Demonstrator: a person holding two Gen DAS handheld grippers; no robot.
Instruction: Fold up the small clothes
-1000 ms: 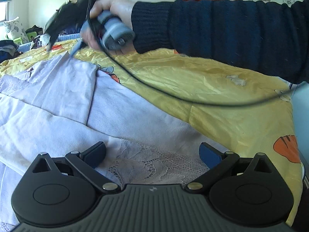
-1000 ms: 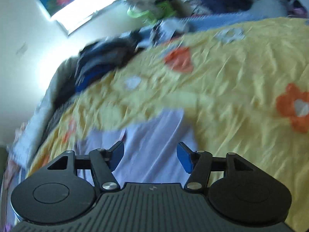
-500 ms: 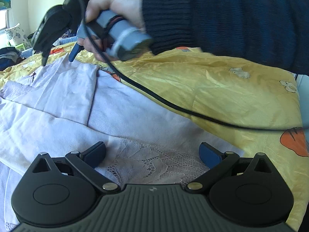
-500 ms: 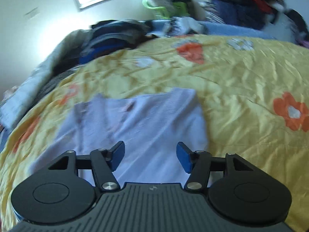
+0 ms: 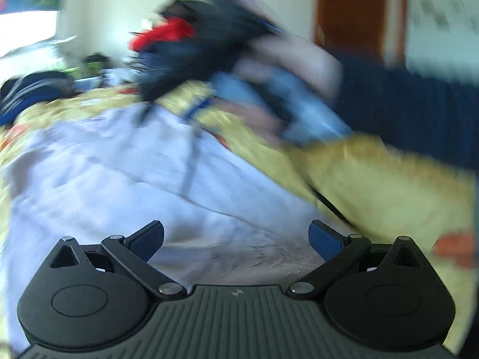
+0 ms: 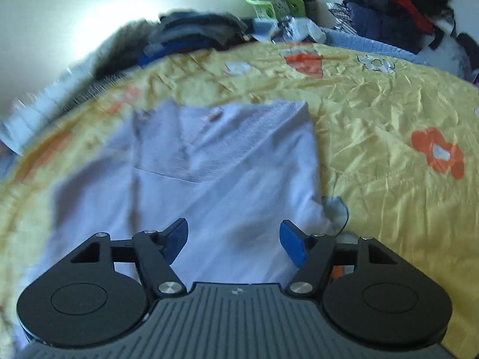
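Both the left gripper (image 5: 236, 239) and the right gripper (image 6: 233, 240) stood wide, holding nothing. The lilac garment (image 6: 215, 173) lay flat on the yellow bedspread (image 6: 389, 113), starting between the right fingers (image 6: 292, 243), its long axis running straight ahead.

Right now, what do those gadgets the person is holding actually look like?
Each hand-held gripper, left and right, has a ribbed dark-grey body, black linkage arms with silver rivets, and blue finger pads. A navy knitted sleeve covers the person's right arm; a black cable trails below it.

Both wrist views low over garment (image 6: 227, 161)
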